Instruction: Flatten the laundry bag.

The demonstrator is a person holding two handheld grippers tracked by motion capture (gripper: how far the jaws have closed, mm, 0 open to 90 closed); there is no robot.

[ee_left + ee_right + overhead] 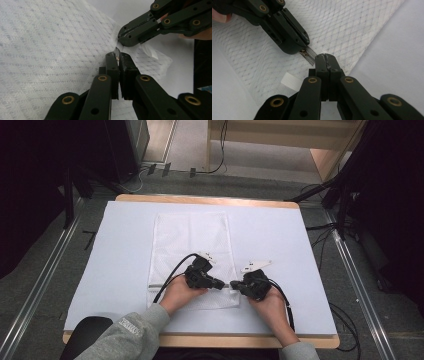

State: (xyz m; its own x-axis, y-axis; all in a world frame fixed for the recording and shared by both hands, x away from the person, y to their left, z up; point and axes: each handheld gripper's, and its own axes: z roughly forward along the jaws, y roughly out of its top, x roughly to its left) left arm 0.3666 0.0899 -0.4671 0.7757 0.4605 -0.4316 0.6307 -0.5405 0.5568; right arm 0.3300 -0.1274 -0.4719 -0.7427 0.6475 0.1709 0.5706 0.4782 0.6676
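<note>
Two hands low, tips meeting over mesh bag [190, 240]

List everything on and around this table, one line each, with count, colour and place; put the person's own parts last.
mesh bag: one, white, flat on the middle of the table, zip edge nearest the person.
zip pull: one, metal, at the bag's near edge, pinched in the left gripper's jaws.
ribbed tab: one, white, on the bag beside the right gripper's jaws.
table: one, white top with a wooden rim.
cables: several, black, on the floor beyond the table.
left gripper: one, black, shut on the zip pull.
right gripper: one, black, shut on the bag's edge beside the zip.
sleeves: two, grey, at the near edge.
</note>
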